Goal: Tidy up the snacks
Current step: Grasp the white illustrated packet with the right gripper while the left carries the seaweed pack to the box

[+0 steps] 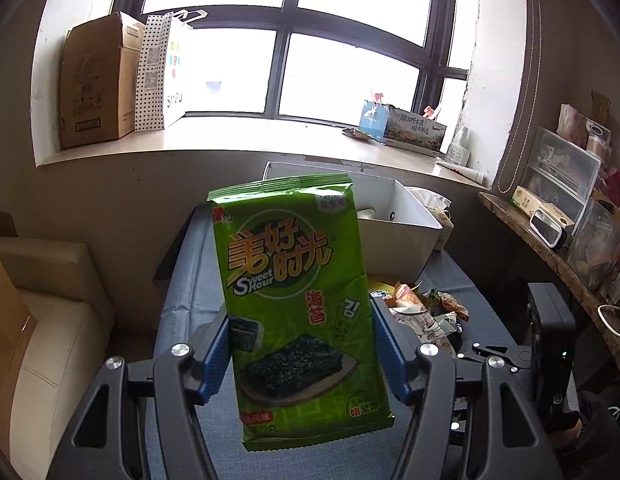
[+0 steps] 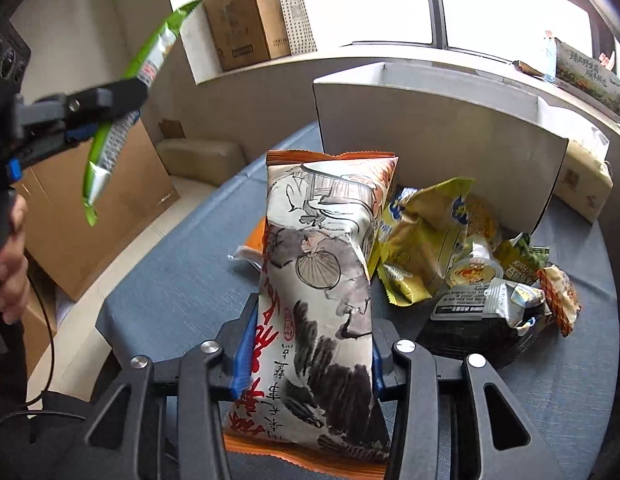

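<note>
My left gripper (image 1: 302,344) is shut on a green seaweed snack pack (image 1: 294,300) and holds it upright in the air above the blue table (image 1: 190,280). The pack also shows edge-on in the right wrist view (image 2: 122,92), at the upper left. My right gripper (image 2: 310,356) is shut on a tall orange-and-white snack bag (image 2: 321,280) with ink drawings, held above the table. A white box (image 2: 429,128) stands open at the table's far side. A pile of loose snack packs (image 2: 469,264) lies in front of it.
A windowsill (image 1: 230,136) behind holds a cardboard box (image 1: 94,84), a dotted paper bag (image 1: 158,72) and a tissue box (image 1: 413,128). A shelf (image 1: 549,248) with plastic drawers is at the right. A cream sofa (image 1: 50,300) is at the left.
</note>
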The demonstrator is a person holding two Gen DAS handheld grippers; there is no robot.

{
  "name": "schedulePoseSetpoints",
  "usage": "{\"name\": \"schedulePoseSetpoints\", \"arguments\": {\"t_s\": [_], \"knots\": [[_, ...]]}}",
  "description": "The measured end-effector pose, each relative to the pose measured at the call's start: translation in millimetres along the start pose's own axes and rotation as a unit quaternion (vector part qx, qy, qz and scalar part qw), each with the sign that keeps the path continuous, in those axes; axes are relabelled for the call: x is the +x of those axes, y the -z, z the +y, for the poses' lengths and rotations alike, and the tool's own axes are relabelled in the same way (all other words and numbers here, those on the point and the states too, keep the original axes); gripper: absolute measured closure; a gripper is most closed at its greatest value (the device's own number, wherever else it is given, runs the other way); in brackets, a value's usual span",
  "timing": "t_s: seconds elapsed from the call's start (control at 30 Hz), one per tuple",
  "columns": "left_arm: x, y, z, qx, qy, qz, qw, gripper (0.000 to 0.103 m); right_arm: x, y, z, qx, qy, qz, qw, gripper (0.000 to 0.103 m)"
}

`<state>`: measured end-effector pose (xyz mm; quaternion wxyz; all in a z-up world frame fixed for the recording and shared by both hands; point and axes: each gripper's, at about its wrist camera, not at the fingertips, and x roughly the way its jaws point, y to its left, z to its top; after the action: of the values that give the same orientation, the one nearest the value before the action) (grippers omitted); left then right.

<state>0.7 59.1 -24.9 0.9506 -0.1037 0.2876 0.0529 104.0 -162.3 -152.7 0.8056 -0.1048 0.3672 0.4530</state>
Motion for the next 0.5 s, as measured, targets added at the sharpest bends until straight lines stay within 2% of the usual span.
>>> {"name": "schedulePoseSetpoints", "arguments": {"t_s": [0.27,0.37,0.5], "knots": [[27.2,-24.4,-9.1,0.021,0.02,0.004,0.9996,0.034,-41.6,-23.3,-38.5,0.074,-0.003,-0.064,0.995,0.055],[49.6,-45.4,-14.4,0.027,0.037,0.007,0.9989,0.034,-49.2,-39.7,-61.9,0.107,0.008,-0.077,0.991,0.055],[85.7,-82.1,-29.0,0.072,0.032,0.002,0.9969,0.034,-52.9,-74.7,-92.5,0.148,0.014,-0.104,0.983,0.055]]}}
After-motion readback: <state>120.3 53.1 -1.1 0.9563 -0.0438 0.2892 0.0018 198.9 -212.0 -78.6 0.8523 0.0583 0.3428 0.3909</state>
